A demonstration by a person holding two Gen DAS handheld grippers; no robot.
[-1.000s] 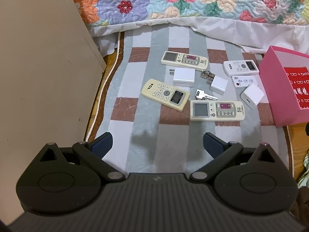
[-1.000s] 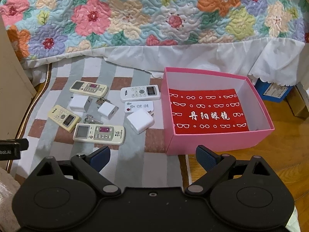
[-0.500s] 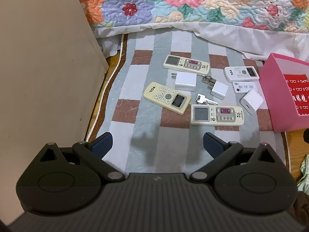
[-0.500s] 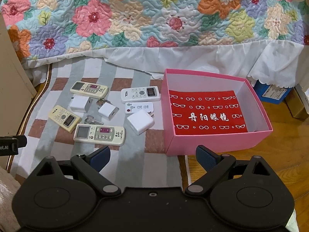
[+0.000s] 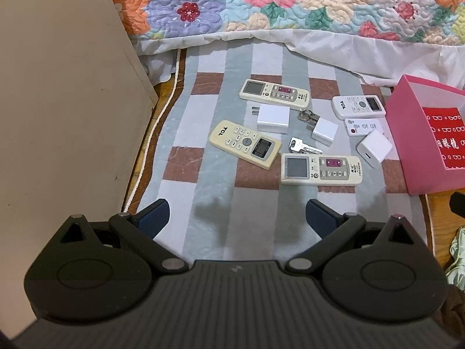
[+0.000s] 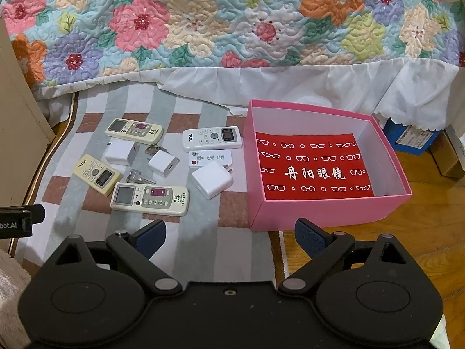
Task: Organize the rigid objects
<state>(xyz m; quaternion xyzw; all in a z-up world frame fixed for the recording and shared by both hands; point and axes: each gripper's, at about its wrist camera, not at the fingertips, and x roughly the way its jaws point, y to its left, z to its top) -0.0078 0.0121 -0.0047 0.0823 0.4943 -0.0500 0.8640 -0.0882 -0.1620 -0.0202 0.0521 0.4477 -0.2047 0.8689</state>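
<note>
Several remotes, white chargers and keys lie on a checked rug [image 5: 203, 171]. A yellow TCL remote [image 5: 245, 144] [image 6: 96, 174], a cream remote [image 5: 321, 169] [image 6: 149, 199], a second cream remote [image 5: 274, 93], a white TCL remote [image 6: 212, 137], a small flat remote [image 6: 209, 158], chargers [image 5: 273, 118] [image 6: 212, 179] and a key [image 5: 303, 146] show. An open pink box [image 6: 389, 160] with a red liner stands to the right, with nothing else in it. My left gripper [image 5: 237, 215] and right gripper [image 6: 229, 237] are open and empty, held short of the objects.
A bed with a floral quilt [image 6: 232, 20] and white skirt runs along the back. A beige cabinet panel [image 5: 58, 101] stands on the left. A blue carton [image 6: 412, 139] sits behind the pink box on the wooden floor [image 6: 421, 224].
Both grippers have drifted slightly; the left view shifted so the objects sit a little higher and further left. Nothing was picked up or moved.
</note>
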